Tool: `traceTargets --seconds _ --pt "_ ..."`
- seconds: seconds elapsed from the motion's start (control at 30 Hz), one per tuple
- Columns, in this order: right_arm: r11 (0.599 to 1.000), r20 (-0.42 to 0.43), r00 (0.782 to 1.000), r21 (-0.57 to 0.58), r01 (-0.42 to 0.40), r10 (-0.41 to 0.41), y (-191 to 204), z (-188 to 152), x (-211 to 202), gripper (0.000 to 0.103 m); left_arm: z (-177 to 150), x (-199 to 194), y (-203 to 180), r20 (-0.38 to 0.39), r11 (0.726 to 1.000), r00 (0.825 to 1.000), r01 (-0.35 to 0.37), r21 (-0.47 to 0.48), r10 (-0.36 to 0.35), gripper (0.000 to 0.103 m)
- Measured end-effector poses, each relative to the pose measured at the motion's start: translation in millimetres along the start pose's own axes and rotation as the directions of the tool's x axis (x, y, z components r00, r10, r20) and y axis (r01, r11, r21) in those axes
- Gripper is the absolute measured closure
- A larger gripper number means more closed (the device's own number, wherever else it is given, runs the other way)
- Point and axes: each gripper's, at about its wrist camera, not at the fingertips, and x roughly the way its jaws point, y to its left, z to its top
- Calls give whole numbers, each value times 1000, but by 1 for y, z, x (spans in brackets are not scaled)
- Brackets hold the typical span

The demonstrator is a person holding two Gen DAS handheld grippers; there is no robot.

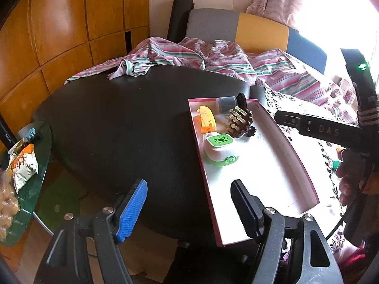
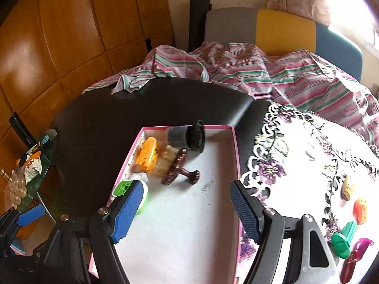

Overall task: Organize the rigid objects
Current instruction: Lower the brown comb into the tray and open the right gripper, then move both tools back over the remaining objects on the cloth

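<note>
A shallow pink-edged white box (image 1: 279, 172) (image 2: 180, 232) lies on the black table. At its far end are an orange-yellow clip (image 1: 207, 118) (image 2: 147, 155), a dark jar on its side (image 1: 228, 104) (image 2: 184, 137), a brown wooden brush (image 1: 239, 123) (image 2: 176, 169) and a white-green device (image 1: 219, 150) (image 2: 129, 190). My left gripper (image 1: 189, 210) is open and empty over the box's near left corner. My right gripper (image 2: 182, 210) is open and empty above the box. On the embroidered cloth (image 2: 296, 153) lie a beige piece (image 2: 348, 188), an orange piece (image 2: 360, 210), a green piece (image 2: 343, 239) and a magenta piece (image 2: 356, 255).
A striped pink-green fabric (image 1: 213, 59) (image 2: 260, 75) is heaped at the table's far side before a grey-yellow-blue chair (image 2: 272, 28). A glass side table (image 1: 30, 165) with snack bags stands at the left. Wooden cabinets (image 1: 59, 23) fill the left wall.
</note>
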Motion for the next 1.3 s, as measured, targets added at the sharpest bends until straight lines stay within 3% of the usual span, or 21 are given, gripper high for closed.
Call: traceTargets --seconds 0.33,0.57,0.7,0.87,0.93,1.0,1.07,1.2,1.3 --pt "996 8 997 60 72 -72 -56 -14 -28 26 3 0 -13 5 999 1000 14 36 -14 29" --pt "953 41 975 220 206 -220 -139 -36 -73 26 10 0 -39 12 994 998 62 92 -63 29" --pt "871 34 932 369 323 -360 -203 -57 -102 26 12 1 -58 4 986 995 102 128 -103 29" --pt "710 -23 854 544 446 -519 -278 -91 -128 26 19 7 -86 -23 974 988 152 165 -151 29" --pt "645 -42 832 611 459 -553 -299 -111 -133 26 21 10 -98 -38 967 984 179 179 -175 29" --pt "570 -99 832 684 455 -546 -321 -131 -134 26 23 13 -113 -55 957 978 209 200 -202 29" --pt "531 -105 854 743 408 -509 -334 -139 -138 26 25 18 -131 -74 946 973 230 230 -219 29" --pt "517 -74 866 776 362 -495 -337 -142 -147 26 25 31 -179 -132 905 952 303 300 -275 29" --pt "521 -68 876 781 344 -477 -336 -140 -145 26 25 43 -216 -183 864 927 371 340 -326 29"
